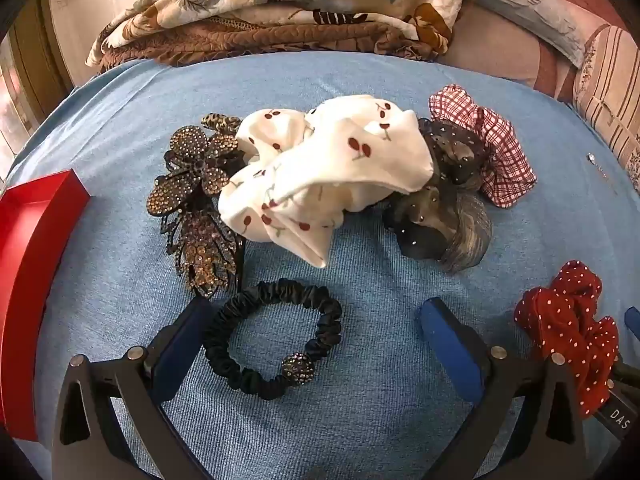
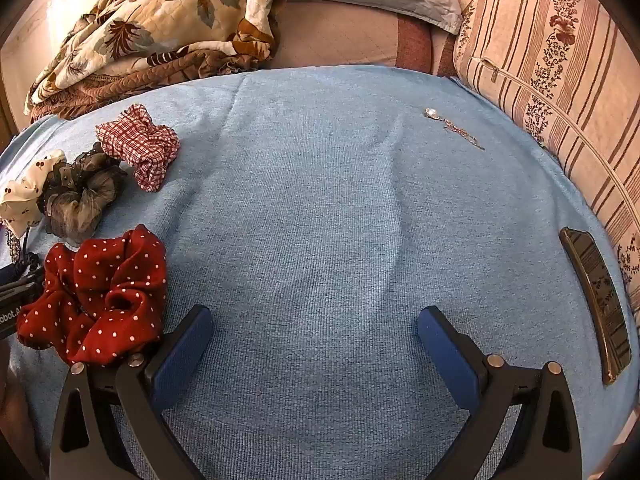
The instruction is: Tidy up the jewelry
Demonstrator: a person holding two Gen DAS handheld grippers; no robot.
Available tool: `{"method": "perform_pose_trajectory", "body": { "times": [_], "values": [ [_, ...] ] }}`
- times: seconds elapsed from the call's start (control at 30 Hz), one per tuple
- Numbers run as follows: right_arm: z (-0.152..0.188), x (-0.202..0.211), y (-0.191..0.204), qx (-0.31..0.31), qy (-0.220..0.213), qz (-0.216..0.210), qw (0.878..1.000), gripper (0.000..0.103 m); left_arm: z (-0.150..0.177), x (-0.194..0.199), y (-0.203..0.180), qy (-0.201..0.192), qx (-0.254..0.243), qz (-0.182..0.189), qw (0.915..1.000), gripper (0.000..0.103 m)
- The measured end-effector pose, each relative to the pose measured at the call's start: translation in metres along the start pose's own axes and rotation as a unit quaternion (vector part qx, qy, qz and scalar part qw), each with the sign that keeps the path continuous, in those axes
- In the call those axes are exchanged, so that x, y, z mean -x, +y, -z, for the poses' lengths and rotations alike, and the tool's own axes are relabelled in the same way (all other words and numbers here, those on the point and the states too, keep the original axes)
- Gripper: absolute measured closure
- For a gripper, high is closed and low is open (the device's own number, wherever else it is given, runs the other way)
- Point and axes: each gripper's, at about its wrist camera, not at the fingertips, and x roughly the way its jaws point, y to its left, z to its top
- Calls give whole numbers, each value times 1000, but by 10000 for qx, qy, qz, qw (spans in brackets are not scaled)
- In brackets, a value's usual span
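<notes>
The left gripper (image 1: pixel 316 320) is held wide open, and the black band (image 1: pixel 272 336) with its beaded ball is seen lying between the 2 blue fingers (image 1: pixel 448 344), nothing gripped. Just beyond, a rhinestone clip (image 1: pixel 196 208) is touched by the cherry scrunchie (image 1: pixel 320 168), with a grey scrunchie (image 1: pixel 444 204) and a checked scrunchie (image 1: pixel 496 148) piled behind. A red box (image 1: pixel 36 236) is seen at the cloth's left edge. The right gripper (image 2: pixel 316 320) is spread wide too, over bare blue cloth (image 2: pixel 320 200); the dotted scrunchie (image 2: pixel 100 300) is found beside its left finger. A necklace (image 2: pixel 452 126) lies near the far right edge, a phone (image 2: pixel 596 300) along the right edge.
</notes>
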Motion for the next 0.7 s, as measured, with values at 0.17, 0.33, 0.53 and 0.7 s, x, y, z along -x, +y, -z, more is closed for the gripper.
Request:
{"method": "perform_pose_trajectory", "body": {
  "times": [0.17,0.33,0.53,0.7],
  "values": [
    [0,-1,2,10,-12,16,10000,0,-3,1,0,-7,-18,-22,10000,0],
    [1,-1,2,-1,-25,3,10000,0,-2,1,1,-36,6,16,10000,0],
    [2,-1,2,0,-29,3,10000,0,-1,1,1,-46,22,36,10000,0],
    [2,-2,3,8,-28,14,10000,0,-1,1,1,-50,21,36,10000,0]
  ]
}}
